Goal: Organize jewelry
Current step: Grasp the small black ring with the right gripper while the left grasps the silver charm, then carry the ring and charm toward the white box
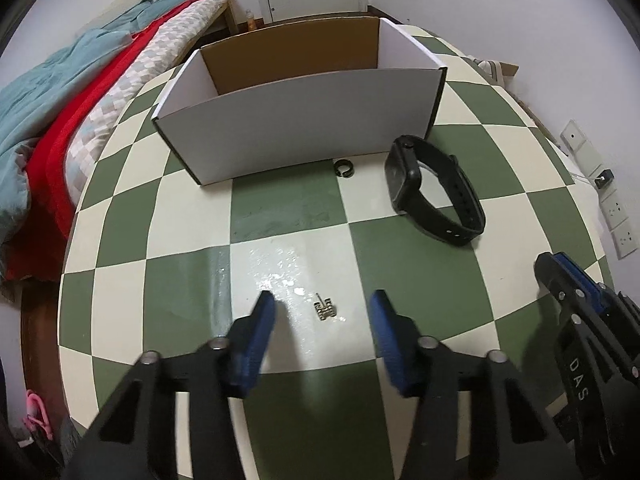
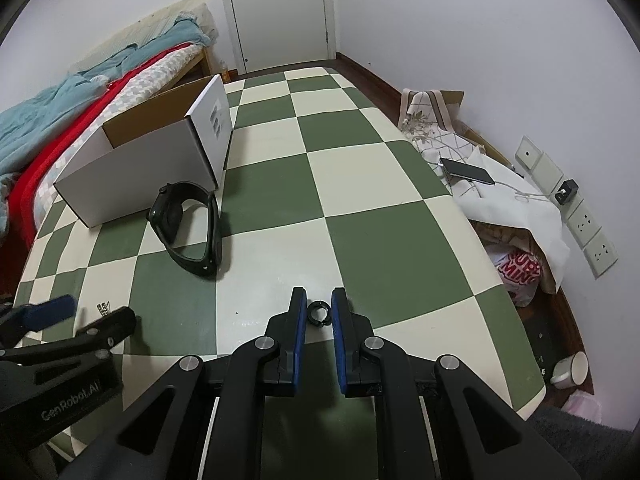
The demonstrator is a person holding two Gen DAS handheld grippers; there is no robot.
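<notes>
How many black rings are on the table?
2. One black ring lies beside the box's front wall; the other sits between the right tongs. More may be hidden inside the box.

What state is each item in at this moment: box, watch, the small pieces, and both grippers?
Box: open-topped, upright on the table; inside hidden.
Watch: on its side by the box, strap fastened in a loop.
Black ring: between the right gripper's fingers; contact unclear.
Second black ring: on the table near the box.
Silver piece: flat on the table.
Left gripper: open around the silver piece, not touching.
</notes>
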